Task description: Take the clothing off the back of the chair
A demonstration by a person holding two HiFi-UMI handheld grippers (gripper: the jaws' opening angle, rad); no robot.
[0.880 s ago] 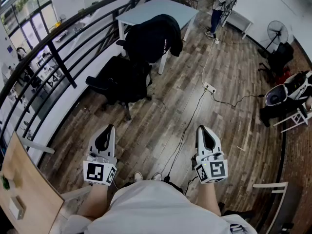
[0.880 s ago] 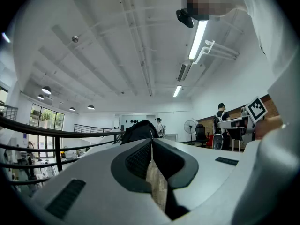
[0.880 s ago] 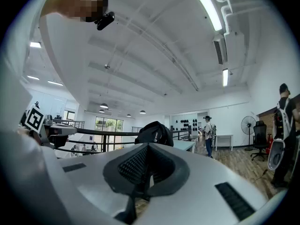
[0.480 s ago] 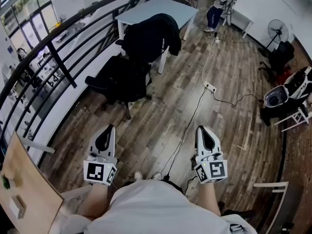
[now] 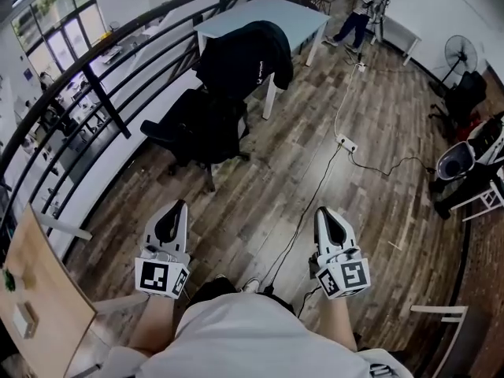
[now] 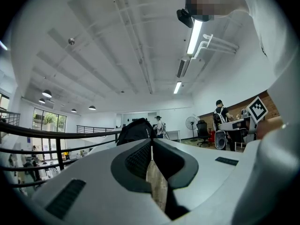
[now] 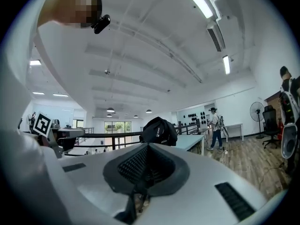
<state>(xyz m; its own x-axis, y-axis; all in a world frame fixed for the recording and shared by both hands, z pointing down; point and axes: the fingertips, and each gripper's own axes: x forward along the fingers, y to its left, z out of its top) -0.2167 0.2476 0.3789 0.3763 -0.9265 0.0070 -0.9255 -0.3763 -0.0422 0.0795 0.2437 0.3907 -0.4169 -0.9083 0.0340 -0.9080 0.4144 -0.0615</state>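
A black garment (image 5: 246, 57) hangs over the back of a black office chair (image 5: 197, 128) at the far left of the head view, well ahead of both grippers. My left gripper (image 5: 174, 205) and right gripper (image 5: 325, 211) are held level near my waist, side by side, both shut with nothing in them. The left gripper view shows the garment (image 6: 136, 130) in the distance beyond the closed left gripper (image 6: 151, 142). The right gripper view has the garment (image 7: 159, 131) straight over the closed right gripper (image 7: 147, 147).
A pale blue table (image 5: 260, 18) stands behind the chair, and a black railing (image 5: 102, 93) runs along the left. A cable with a power strip (image 5: 343, 142) crosses the wooden floor. A wooden board (image 5: 39, 305) is at near left, a fan (image 5: 459, 53) and equipment at right, a person (image 5: 364, 6) far back.
The view has shifted a little: chair and garment sit slightly nearer and more central. Both grippers keep their place and stay shut. The far person has stepped along.
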